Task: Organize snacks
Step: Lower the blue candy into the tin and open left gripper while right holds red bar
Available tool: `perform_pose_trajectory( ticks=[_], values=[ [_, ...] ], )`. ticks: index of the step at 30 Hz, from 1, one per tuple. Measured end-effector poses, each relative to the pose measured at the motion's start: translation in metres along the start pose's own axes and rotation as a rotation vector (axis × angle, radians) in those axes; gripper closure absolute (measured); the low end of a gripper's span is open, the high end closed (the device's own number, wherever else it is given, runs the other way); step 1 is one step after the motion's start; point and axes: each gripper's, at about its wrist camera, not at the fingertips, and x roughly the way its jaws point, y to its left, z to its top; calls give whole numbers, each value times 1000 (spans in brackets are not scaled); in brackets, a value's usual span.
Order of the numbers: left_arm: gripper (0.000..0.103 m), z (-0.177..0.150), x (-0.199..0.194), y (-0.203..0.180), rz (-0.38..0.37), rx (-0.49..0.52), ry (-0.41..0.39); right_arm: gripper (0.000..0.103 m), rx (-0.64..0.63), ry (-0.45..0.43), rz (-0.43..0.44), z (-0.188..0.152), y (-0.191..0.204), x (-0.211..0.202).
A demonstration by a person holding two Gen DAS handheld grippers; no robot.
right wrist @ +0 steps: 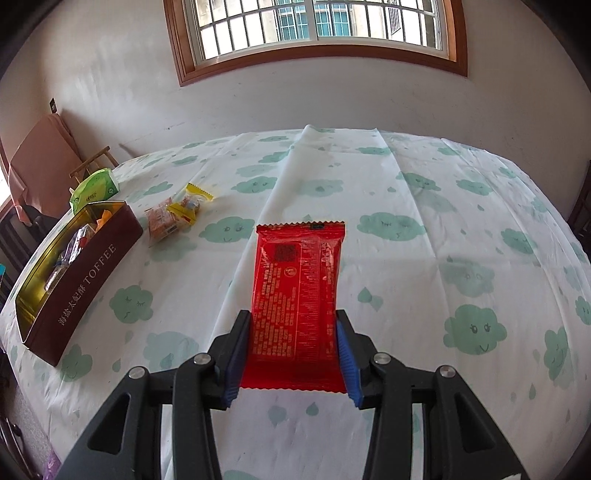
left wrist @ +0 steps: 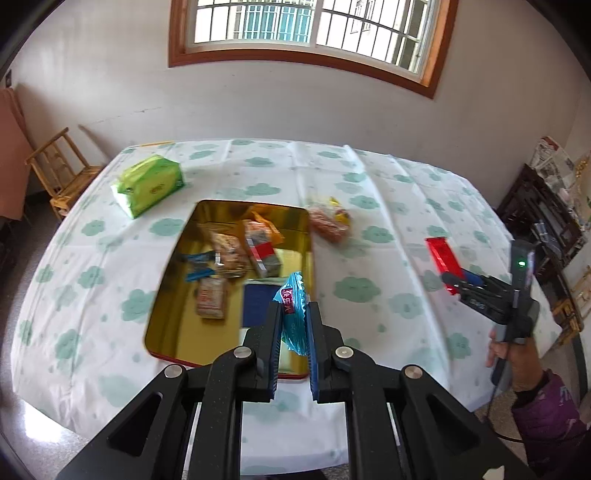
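- left hand-held gripper [left wrist: 294, 314] pinched tight on a blue packet [left wrist: 292, 314] over the tin [left wrist: 162, 295]
- right hand-held gripper [right wrist: 293, 332] clamps a red packet [right wrist: 297, 291]
- cloud-print surface [right wrist: 424, 184], window [right wrist: 314, 22] behind

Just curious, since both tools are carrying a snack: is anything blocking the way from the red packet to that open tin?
Nothing visible does. The red packet is clamped in the right gripper, and only bare tablecloth lies between it and the tin. The two loose snacks sit beyond that path. The tin has no lid on.
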Motion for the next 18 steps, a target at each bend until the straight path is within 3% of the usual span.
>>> perform_pose_trajectory(
  ticks=[18],
  values=[
    [92,-7,45,34,75,-24,64,59,15,-1,4,-3,2,-6]
  ],
)
